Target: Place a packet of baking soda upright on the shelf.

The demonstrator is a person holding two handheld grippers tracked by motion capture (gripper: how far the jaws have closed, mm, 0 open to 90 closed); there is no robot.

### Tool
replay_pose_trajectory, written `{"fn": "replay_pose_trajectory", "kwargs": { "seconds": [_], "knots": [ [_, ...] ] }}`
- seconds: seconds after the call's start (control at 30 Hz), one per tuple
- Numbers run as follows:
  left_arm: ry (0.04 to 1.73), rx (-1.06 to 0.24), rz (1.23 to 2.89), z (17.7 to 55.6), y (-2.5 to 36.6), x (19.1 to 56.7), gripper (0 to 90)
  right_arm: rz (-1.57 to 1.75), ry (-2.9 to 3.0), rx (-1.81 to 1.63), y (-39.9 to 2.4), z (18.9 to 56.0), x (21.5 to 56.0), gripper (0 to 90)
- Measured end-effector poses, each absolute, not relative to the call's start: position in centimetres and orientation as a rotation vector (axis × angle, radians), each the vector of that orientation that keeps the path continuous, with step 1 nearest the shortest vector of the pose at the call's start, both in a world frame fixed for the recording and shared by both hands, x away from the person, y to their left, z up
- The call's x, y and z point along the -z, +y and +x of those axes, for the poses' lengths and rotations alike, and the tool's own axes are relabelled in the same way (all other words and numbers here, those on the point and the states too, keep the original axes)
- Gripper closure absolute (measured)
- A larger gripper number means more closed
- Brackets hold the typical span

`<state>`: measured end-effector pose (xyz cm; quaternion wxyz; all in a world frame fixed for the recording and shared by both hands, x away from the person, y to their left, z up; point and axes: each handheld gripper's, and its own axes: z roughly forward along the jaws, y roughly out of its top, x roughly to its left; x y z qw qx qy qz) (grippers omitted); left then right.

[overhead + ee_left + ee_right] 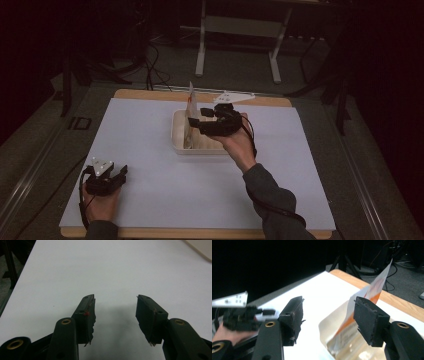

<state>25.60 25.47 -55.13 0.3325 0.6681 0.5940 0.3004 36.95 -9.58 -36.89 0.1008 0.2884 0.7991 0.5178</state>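
Your right gripper (196,120) hovers over the near-left part of the white tray (176,131), jaws spread wide and holding nothing. The orange-and-white packet (190,102) stands on edge inside the tray, leaning against its left wall with the top corner poking well above the rim. In the right gripper view the packet (372,292) sits just behind the right jaw, apparently not touching it, so I'd judge the placing done and only the retreat left. Lift clear of the tray; its walls are close. Your left gripper (114,176) rests open and empty well to the near-left of the tray, bare white tabletop (105,270) all around it.
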Motion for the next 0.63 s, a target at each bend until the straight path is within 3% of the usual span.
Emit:
{"fn": "replay_pose_trajectory", "kwargs": {
  "seconds": [0.27,0.63],
  "knots": [
    [1.551,-0.786,1.749,25.6,25.5,55.1,49.4,0.711,2.468,-1.372,-11.5,35.4,39.0,43.8],
    [1.561,-0.796,1.751,25.6,25.4,55.2,49.2,0.799,2.515,-1.231,-15.3,34.5,45.1,44.3]
  ]
}}
